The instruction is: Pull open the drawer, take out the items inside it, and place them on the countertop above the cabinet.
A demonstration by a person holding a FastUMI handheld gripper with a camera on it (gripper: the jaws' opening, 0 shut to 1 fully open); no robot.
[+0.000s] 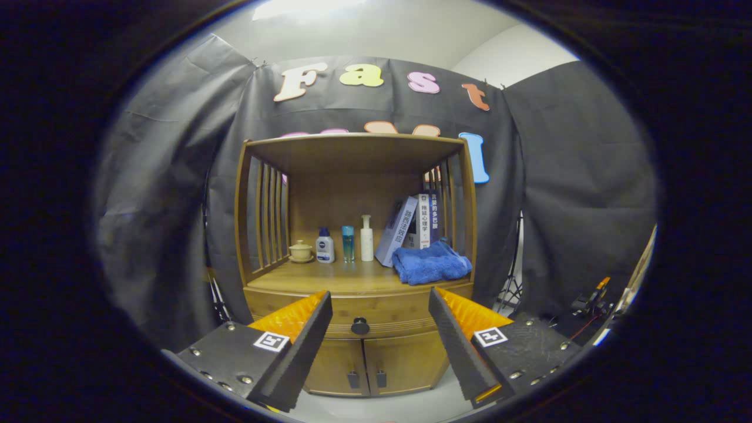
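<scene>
A wooden cabinet (352,276) stands against the booth wall, some way ahead of me. Its drawer (388,320) is closed, with a round dark knob (359,326) at the middle of its front. The knob sits beyond my gripper (380,305), roughly between the two fingers and a little left of centre. The gripper is open, its fingers spread wide with nothing between them. The countertop (346,279) above the drawer carries a folded blue towel (430,263) at its right.
On the countertop stand a small lidded cup (301,251), a white and blue bottle (325,245), a slim blue bottle (348,243), a white pump bottle (366,238) and leaning books (411,226). Two lower doors (367,367) are closed. Tripod legs (510,291) and gear stand right.
</scene>
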